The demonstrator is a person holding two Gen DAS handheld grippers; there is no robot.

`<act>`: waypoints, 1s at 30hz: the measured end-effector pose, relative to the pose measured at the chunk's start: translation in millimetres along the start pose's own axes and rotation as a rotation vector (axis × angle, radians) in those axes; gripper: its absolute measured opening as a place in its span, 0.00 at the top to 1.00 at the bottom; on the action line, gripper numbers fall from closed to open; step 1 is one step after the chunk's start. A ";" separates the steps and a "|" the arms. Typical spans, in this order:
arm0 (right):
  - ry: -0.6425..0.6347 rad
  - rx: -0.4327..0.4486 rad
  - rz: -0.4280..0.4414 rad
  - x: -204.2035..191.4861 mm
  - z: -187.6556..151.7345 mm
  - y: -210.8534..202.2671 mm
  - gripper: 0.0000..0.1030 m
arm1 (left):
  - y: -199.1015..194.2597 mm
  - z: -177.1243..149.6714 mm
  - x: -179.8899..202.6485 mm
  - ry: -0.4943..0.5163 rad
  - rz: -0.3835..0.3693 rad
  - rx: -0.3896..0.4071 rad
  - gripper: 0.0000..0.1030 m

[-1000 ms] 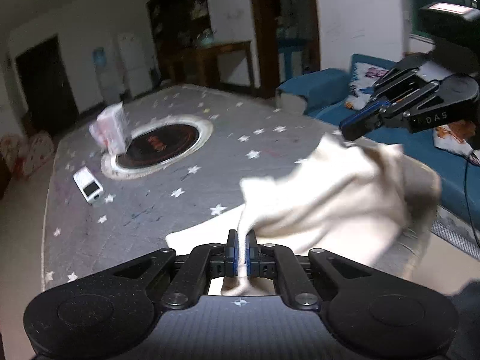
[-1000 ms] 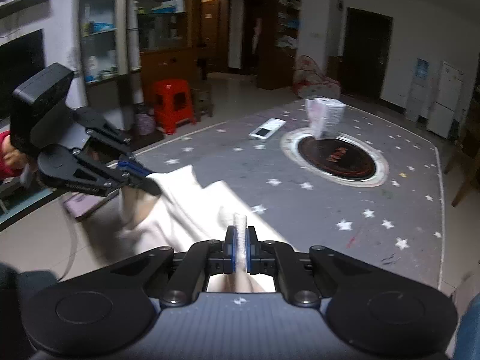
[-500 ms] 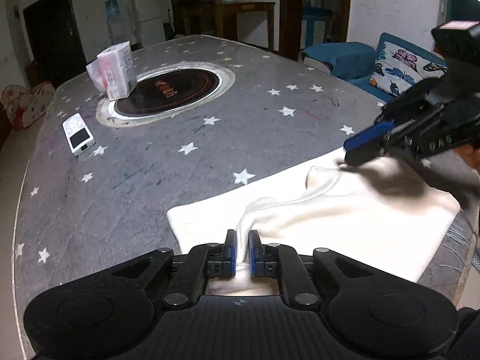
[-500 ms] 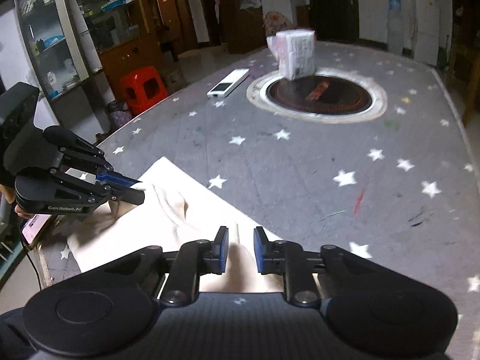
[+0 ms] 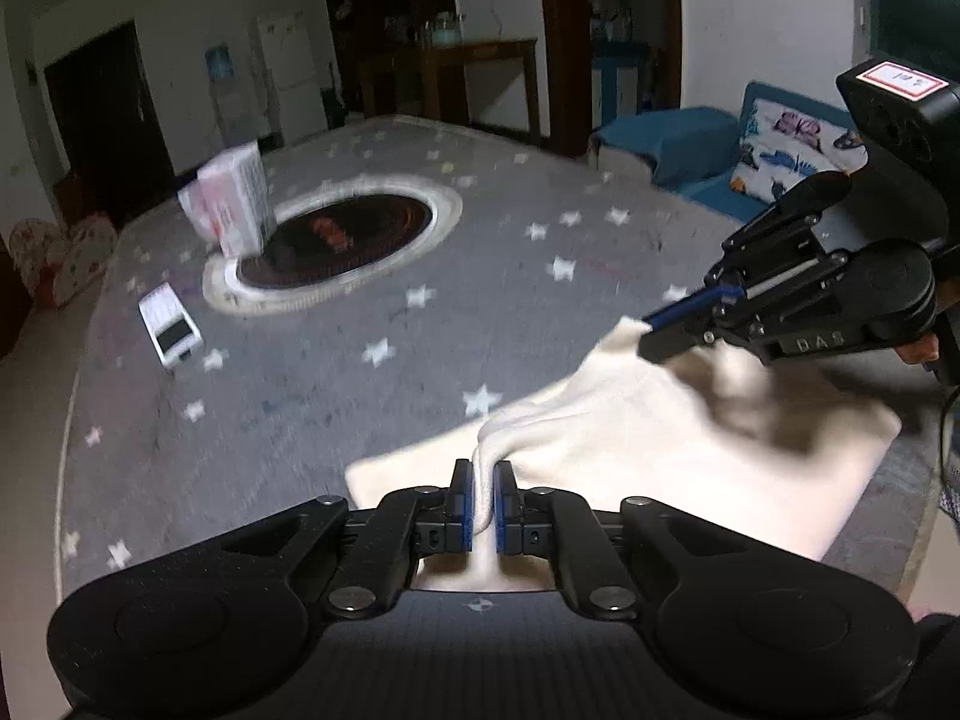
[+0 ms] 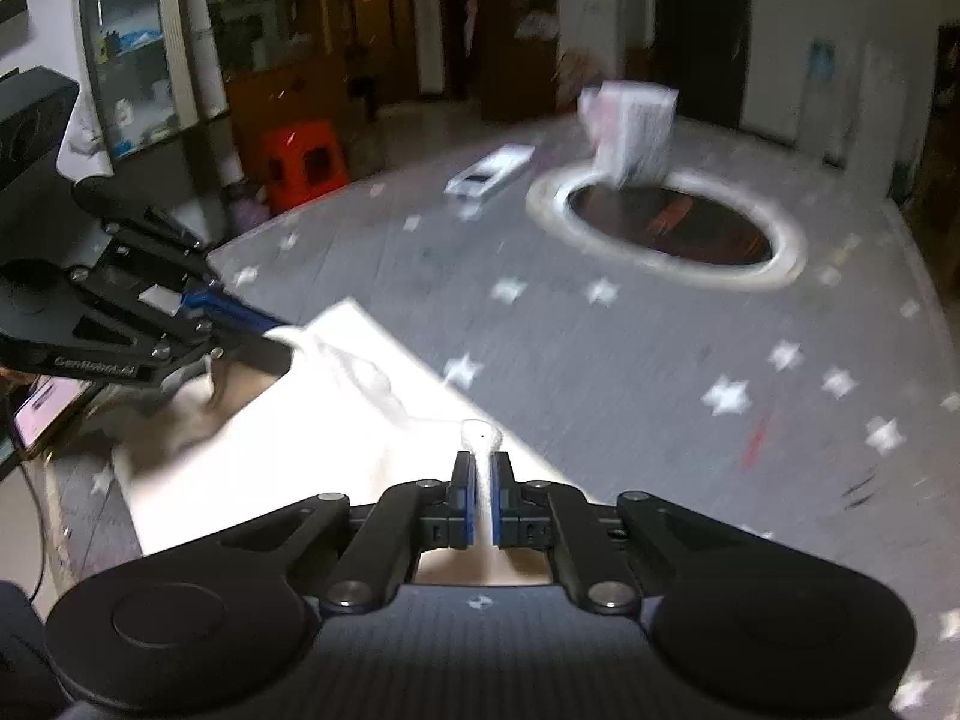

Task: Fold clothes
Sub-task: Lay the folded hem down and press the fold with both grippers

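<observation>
A cream garment (image 5: 678, 450) lies at the near edge of the grey star-patterned table (image 5: 372, 324). My left gripper (image 5: 483, 504) is shut on a pinched ridge of its cloth. My right gripper (image 6: 478, 501) is shut on another pinched fold of the same garment (image 6: 312, 450). Each gripper shows in the other's view, the right one (image 5: 648, 324) at the garment's far right corner and the left one (image 6: 276, 324) at its far left corner. Both views are motion-blurred.
A round dark inset with a white rim (image 5: 336, 240) sits mid-table, a white tissue pack (image 5: 228, 210) beside it and a white remote (image 5: 169, 330) nearer. A blue sofa (image 5: 690, 144) stands right of the table; a red stool (image 6: 303, 162) and shelves stand left.
Half a second ago my right gripper was open over the flat garment; now it is shut on a fold. Both grippers lift the cloth edge slightly, and the views have swung.
</observation>
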State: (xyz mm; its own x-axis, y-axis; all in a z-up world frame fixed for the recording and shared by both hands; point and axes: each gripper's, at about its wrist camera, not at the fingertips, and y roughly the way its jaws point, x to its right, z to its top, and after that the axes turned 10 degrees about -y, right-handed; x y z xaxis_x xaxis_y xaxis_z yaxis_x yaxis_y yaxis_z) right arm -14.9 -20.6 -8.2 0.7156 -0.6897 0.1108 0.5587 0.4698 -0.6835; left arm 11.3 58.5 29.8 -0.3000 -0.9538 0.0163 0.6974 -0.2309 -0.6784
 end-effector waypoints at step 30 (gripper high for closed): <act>-0.008 0.036 -0.107 -3.3 29.4 8.5 0.93 | 9.3 -24.2 -18.3 -0.286 0.127 0.025 0.50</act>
State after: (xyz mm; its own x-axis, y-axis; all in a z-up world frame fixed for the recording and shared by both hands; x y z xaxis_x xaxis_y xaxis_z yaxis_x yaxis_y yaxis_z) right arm -0.2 1.9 6.8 0.6542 -0.7327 0.1875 0.6466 0.4132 -0.6412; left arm 7.5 78.4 5.4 -0.0166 -0.9899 0.1410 0.7347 -0.1078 -0.6697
